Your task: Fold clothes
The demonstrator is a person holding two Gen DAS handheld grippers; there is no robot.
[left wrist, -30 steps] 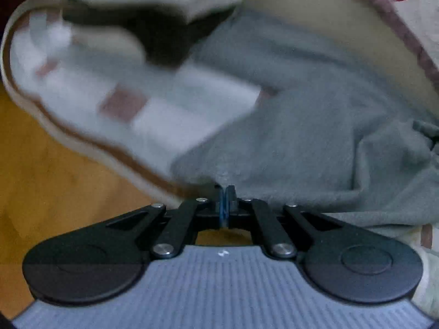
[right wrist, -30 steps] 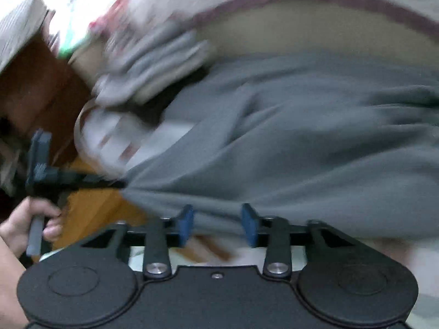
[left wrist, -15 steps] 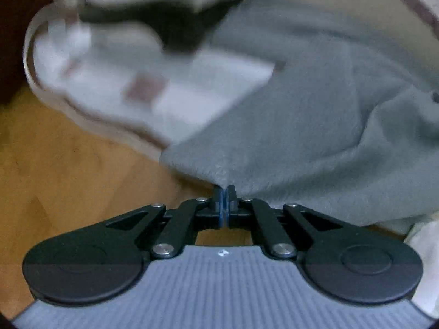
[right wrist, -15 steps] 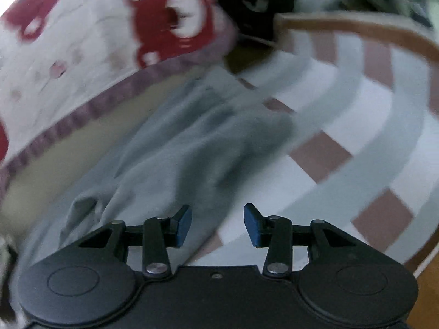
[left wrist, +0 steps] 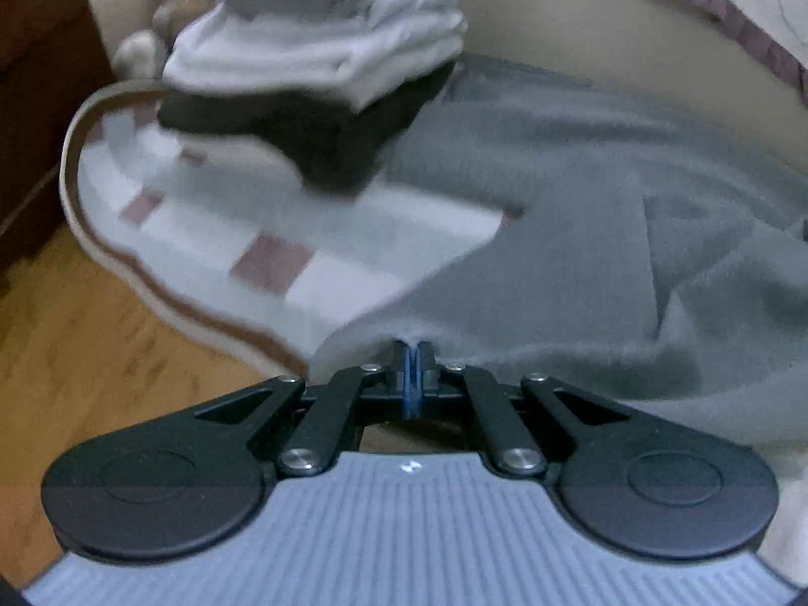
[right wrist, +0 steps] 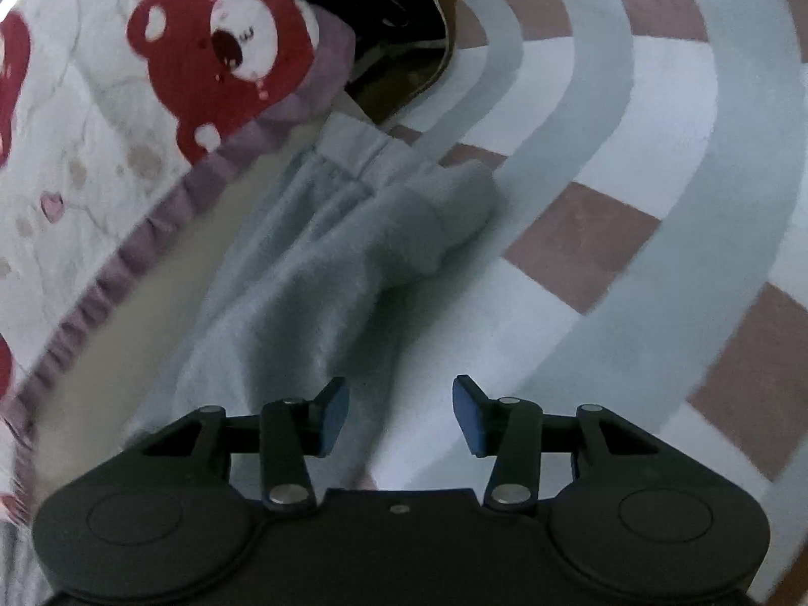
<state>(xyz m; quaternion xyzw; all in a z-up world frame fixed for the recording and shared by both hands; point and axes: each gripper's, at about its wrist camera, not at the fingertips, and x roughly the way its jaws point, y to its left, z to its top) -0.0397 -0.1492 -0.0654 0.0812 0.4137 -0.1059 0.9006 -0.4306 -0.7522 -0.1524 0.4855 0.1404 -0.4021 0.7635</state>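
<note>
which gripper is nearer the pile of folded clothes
Left. The left gripper, shut on an edge of the grey garment, faces the pile of folded clothes across the rug. The right gripper, jaws opening with nothing between them, sees no pile, only the garment's other end.

Left tongs (left wrist: 411, 371): black linkage arms showing silver rivets, blue pads (left wrist: 410, 379), round black pivot housings either side, ribbed grey-blue body behind bearing a small white mark. Right tongs (right wrist: 399, 416): same black linkages, blue pads (right wrist: 334, 416), all-black body.

blurred: folded stack (left wrist: 323, 45) | cut off: grey garment (left wrist: 606, 252) (right edge) | hidden: its pinched hem
</note>
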